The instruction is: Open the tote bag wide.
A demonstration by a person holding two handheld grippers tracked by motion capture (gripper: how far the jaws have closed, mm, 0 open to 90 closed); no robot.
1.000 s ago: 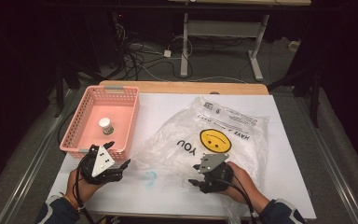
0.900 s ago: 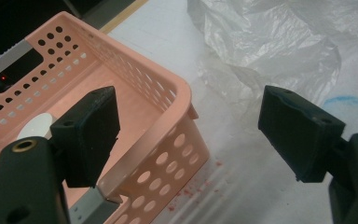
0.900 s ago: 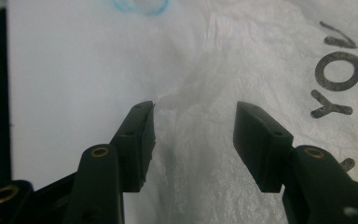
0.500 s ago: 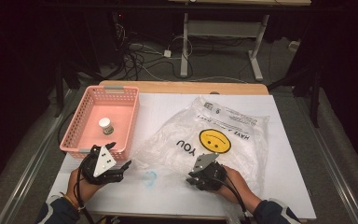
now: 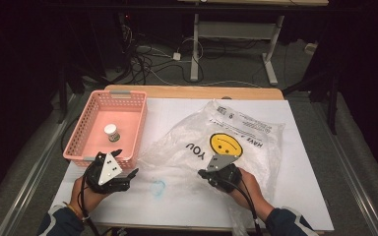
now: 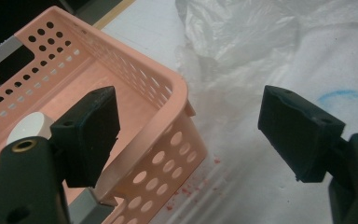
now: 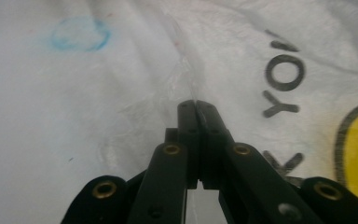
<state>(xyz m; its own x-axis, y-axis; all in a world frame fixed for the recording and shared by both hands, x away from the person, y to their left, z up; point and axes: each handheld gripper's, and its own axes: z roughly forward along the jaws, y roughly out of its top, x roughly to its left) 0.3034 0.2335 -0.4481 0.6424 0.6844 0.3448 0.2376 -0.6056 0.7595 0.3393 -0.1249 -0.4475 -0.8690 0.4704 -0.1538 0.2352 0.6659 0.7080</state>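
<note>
Since a second ago the right gripper (image 5: 207, 173) has slid toward 9 o'clock, clenched on the plastic bag (image 5: 236, 142) lying mid-table, while the left gripper (image 5: 124, 167) gapes wide at the pink basket's (image 5: 128, 160) 5 o'clock corner.

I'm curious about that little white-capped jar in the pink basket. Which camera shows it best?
The high view: the jar stands whole and upright on the floor of the pink basket. The left gripper view shows just part of its white cap behind a tong pad. The right gripper view faces the plastic bag.
</note>
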